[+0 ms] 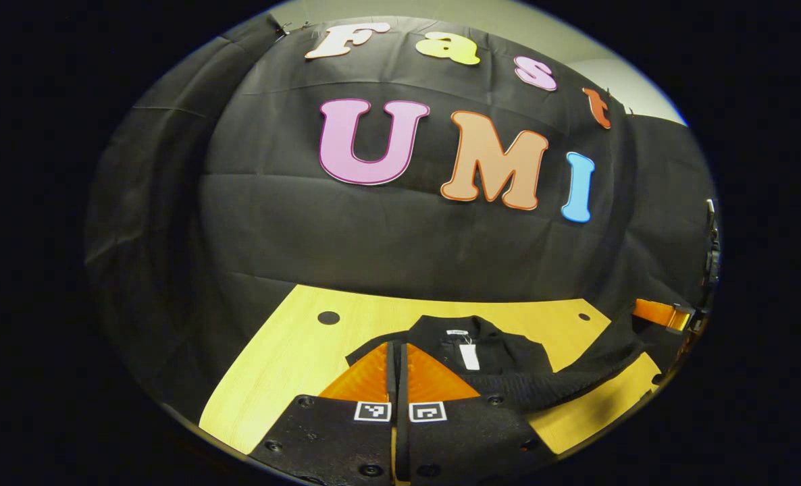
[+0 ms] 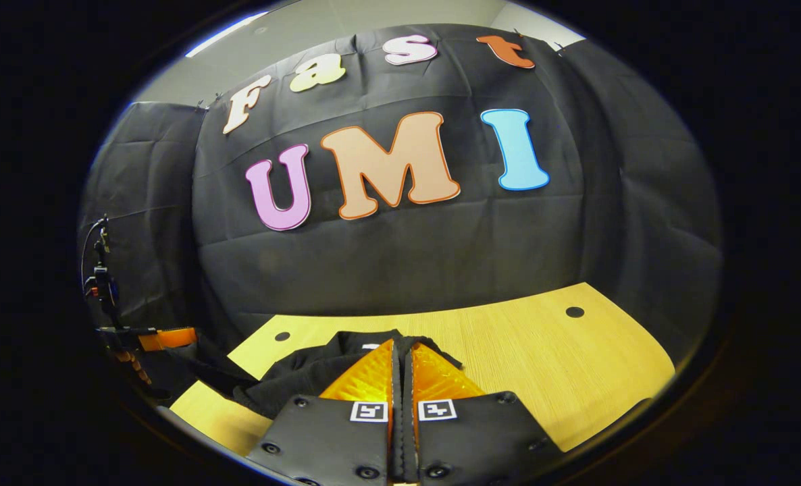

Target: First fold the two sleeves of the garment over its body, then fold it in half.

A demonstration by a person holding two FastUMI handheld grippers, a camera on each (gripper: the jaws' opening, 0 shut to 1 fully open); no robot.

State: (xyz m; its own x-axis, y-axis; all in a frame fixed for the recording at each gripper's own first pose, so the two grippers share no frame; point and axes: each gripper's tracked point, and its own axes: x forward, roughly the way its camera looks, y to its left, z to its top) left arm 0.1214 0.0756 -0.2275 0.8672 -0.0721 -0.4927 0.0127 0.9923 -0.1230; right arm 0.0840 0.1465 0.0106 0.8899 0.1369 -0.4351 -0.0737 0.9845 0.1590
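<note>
A black garment (image 1: 508,351) lies on the wooden table (image 1: 292,358), collar and white tag (image 1: 469,356) facing up. My left gripper (image 1: 397,345) is shut, with a dark fold of the garment pinched between its fingers at the cloth's left edge. One sleeve (image 1: 576,374) stretches, lifted off the table, to my right gripper (image 1: 670,314) at the far right. In the right gripper view, my right gripper (image 2: 400,343) is shut on black cloth of the garment (image 2: 306,371). The left gripper (image 2: 167,337) shows at the left, with cloth hanging from it.
The table (image 2: 542,364) has small round holes (image 2: 575,312) near its back edge and runs bare to the right of the garment. The booth's black cloth wall rises close behind it. Cables and a clamp (image 2: 100,283) hang at the left wall.
</note>
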